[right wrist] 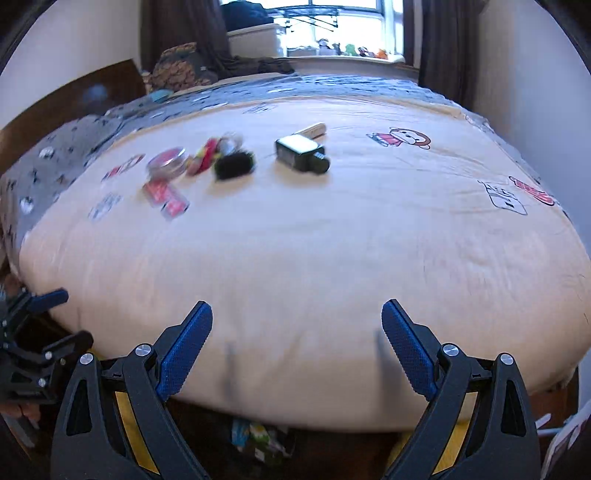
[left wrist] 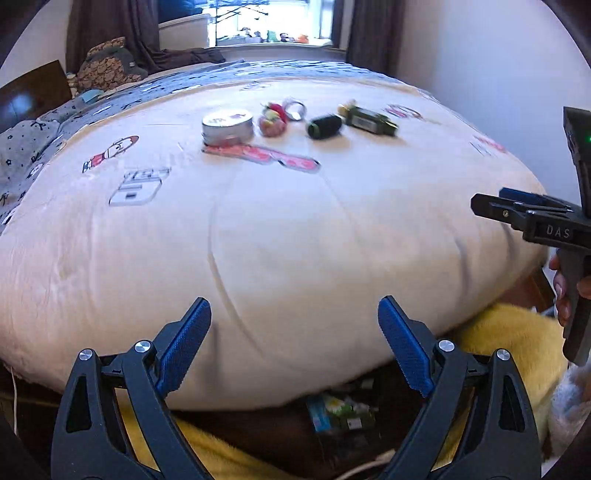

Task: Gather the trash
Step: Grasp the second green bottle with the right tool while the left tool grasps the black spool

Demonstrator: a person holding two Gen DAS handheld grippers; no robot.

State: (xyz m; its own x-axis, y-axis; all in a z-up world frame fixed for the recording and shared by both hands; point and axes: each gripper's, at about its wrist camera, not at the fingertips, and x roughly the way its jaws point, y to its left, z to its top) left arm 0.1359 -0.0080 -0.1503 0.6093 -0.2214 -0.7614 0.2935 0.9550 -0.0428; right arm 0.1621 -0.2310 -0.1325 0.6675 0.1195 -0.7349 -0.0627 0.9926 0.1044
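Observation:
Several bits of trash lie in a row across the far middle of the cream quilt: a round silver tin, a red crumpled wrapper, a black cylinder, a dark green carton and a flat red wrapper. The right wrist view shows the same tin, cylinder and carton. My left gripper hangs open over the quilt's near edge, nothing between its blue pads. My right gripper is open too, also empty, and appears from the side as the right gripper.
The bed fills both views; grey patterned bedding lies at its left. Below the near edge sit a yellow fuzzy fabric and colourful packets in a dark opening. A hand holds the right gripper's handle. Window and curtains behind.

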